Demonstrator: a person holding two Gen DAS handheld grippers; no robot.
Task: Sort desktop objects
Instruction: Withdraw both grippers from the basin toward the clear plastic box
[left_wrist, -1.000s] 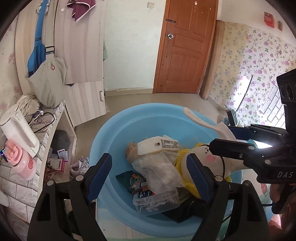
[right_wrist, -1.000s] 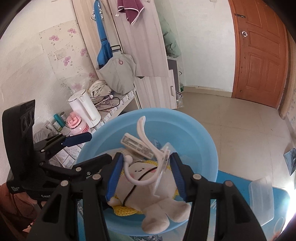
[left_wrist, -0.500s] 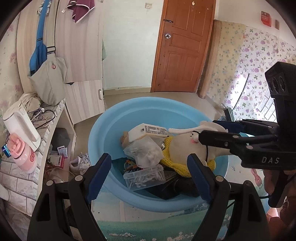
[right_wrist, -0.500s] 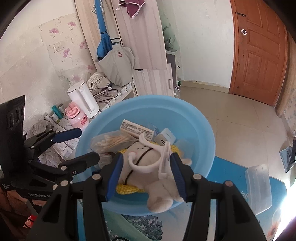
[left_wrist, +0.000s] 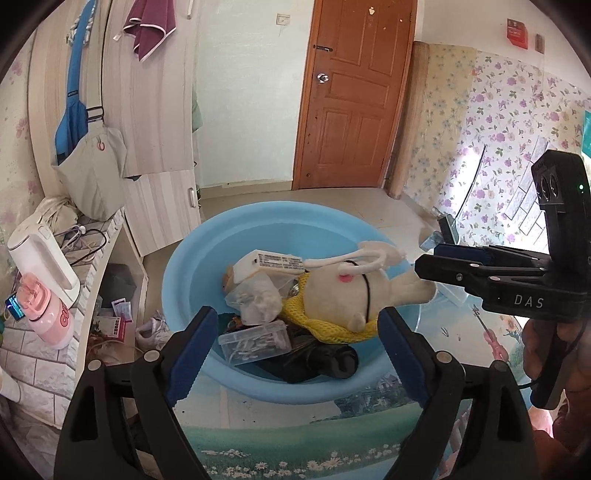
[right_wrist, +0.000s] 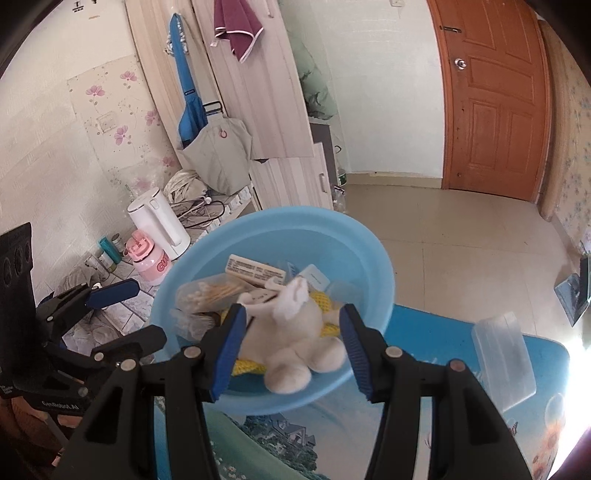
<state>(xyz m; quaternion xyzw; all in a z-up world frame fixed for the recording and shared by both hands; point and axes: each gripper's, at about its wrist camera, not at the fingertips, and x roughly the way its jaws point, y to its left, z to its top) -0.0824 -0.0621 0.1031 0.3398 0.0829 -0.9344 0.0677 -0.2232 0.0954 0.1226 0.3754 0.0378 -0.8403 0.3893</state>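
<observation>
A blue basin (left_wrist: 258, 229) (right_wrist: 354, 236) stands on the desk, filled with small items. A white plush rabbit (left_wrist: 343, 295) (right_wrist: 291, 332) in yellow netting lies on top, near the basin's front rim. A white box (left_wrist: 269, 262), a clear case of cotton swabs (left_wrist: 255, 341) and a black object (left_wrist: 325, 363) lie beside it. My right gripper (right_wrist: 291, 354) is open, its blue pads on either side of the rabbit, not pressing it. My left gripper (left_wrist: 291, 354) is open and empty in front of the basin.
A clear plastic box (right_wrist: 502, 354) lies on the printed desk mat (right_wrist: 443, 424) to the right. A white kettle (left_wrist: 40, 258) and a pink bottle (left_wrist: 44, 317) stand on the tiled shelf at left. Cabinets and a brown door (left_wrist: 354, 96) stand behind.
My right gripper opened and let go of the rabbit, which dropped into the basin. Both grippers pulled back toward the desk's front edge.
</observation>
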